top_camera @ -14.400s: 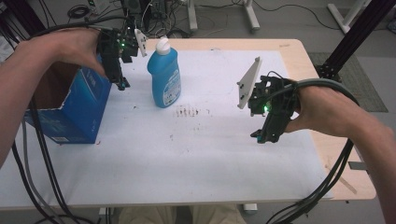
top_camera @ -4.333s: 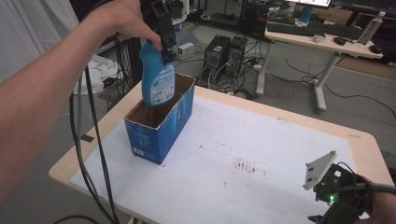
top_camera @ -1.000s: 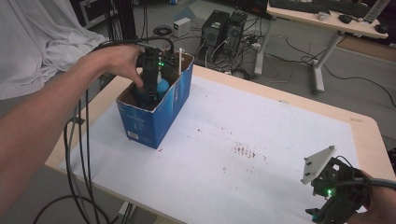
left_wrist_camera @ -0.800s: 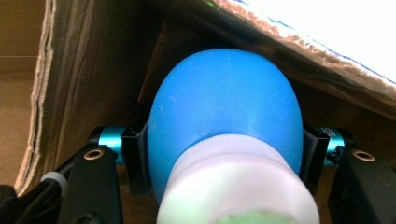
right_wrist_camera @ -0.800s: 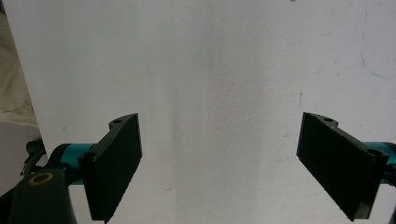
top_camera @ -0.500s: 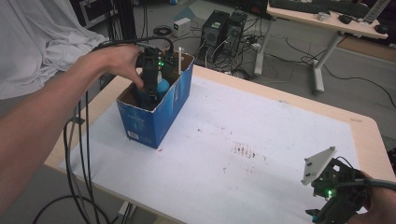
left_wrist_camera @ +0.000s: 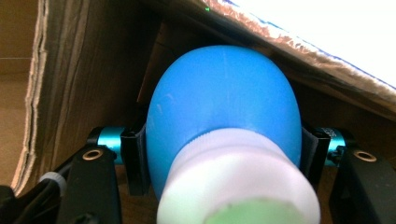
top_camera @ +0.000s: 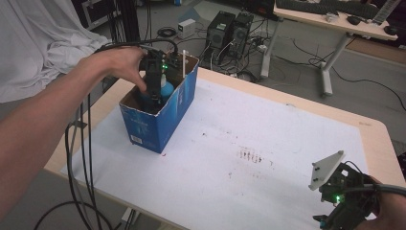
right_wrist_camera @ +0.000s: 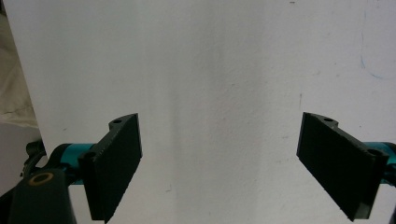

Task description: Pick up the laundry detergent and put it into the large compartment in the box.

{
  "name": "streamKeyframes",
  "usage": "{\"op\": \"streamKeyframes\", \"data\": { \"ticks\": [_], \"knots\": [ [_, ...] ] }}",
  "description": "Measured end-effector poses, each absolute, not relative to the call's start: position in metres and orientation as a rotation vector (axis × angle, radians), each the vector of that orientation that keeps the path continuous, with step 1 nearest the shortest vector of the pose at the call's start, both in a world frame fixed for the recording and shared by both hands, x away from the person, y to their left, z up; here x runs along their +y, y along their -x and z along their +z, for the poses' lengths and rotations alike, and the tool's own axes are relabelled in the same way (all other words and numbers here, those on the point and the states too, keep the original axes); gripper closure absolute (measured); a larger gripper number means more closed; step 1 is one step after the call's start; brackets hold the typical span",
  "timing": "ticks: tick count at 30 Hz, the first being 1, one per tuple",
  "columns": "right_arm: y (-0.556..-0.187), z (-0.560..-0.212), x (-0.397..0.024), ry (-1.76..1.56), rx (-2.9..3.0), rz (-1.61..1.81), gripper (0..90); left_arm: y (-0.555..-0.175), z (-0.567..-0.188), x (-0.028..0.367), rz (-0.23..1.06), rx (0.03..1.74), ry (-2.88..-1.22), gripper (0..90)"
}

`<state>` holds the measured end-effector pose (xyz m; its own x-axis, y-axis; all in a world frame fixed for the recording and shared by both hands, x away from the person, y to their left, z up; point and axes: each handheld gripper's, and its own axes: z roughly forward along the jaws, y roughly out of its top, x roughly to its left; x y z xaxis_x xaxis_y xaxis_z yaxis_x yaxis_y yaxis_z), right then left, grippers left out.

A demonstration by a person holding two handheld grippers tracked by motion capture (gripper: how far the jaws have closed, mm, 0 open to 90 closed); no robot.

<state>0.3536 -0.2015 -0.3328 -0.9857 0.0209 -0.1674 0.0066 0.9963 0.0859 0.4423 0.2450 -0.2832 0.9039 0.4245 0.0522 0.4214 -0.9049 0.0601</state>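
White paper covers my wooden table (top_camera: 368,132), faintly speckled mid-sheet. Near its left edge stands a blue cardboard box (top_camera: 158,120), raw brown inside. My left gripper (top_camera: 154,93) reaches in, pinching a smooth blue bottle (left_wrist_camera: 224,107) below its white cap (left_wrist_camera: 238,182). My right gripper (right_wrist_camera: 219,168) hangs spread over bare paper.

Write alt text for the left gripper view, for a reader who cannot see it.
A blue plastic bottle with a white cap sits squeezed between the two black jaws of the left gripper, seen from above the cap. Brown inner walls of a cardboard box surround it, with a strip of white tabletop beyond the box's torn edge.
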Motion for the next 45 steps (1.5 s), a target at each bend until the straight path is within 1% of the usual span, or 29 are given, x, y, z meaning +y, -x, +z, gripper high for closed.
{"op": "streamKeyframes", "data": {
  "ticks": [1,2,3,12,14,19,21,25,30,31,34,41,45],
  "knots": [
    [-0.354,-0.333,-0.201,-0.021,2.97,0.127,13.2,-0.442,-0.283,0.245,0.099,0.671,-3.019,34.8],
    [-0.354,-0.333,-0.202,-0.021,2.968,0.127,13.2,-0.442,-0.284,0.245,0.113,0.682,-3.021,34.8],
    [-0.354,-0.333,-0.202,-0.02,2.968,0.127,13.2,-0.443,-0.284,0.245,0.11,0.687,-3.018,32.1],
    [-0.353,-0.333,-0.203,-0.022,2.969,0.129,13.2,-0.444,-0.279,0.248,0.114,0.718,-2.996,32.0],
    [-0.353,-0.333,-0.203,-0.021,2.97,0.126,13.2,-0.444,-0.277,0.25,0.124,0.724,-2.986,29.9],
    [-0.353,-0.333,-0.202,-0.022,2.969,0.13,13.2,-0.442,-0.272,0.251,0.131,0.738,-2.984,29.8],
    [-0.353,-0.332,-0.202,-0.02,2.969,0.131,13.2,-0.442,-0.269,0.252,0.138,0.741,-2.98,28.1],
    [-0.353,-0.332,-0.203,-0.021,2.969,0.134,13.2,-0.442,-0.263,0.252,0.149,0.748,-2.982,27.7],
    [-0.352,-0.332,-0.204,-0.022,2.966,0.142,13.2,-0.443,-0.252,0.251,0.151,0.764,-2.985,27.5],
    [-0.352,-0.331,-0.204,-0.03,2.966,0.14,13.2,-0.444,-0.25,0.25,0.156,0.77,-2.985,25.5],
    [-0.352,-0.331,-0.205,-0.031,2.964,0.143,13.2,-0.443,-0.242,0.249,0.167,0.769,-2.985,25.0],
    [-0.353,-0.331,-0.205,-0.026,2.963,0.151,13.2,-0.442,-0.222,0.246,0.222,0.752,-2.991,25.0],
    [-0.353,-0.331,-0.204,-0.019,2.967,0.153,13.2,-0.442,-0.206,0.246,0.24,0.761,-2.981,23.2]
  ]
}}
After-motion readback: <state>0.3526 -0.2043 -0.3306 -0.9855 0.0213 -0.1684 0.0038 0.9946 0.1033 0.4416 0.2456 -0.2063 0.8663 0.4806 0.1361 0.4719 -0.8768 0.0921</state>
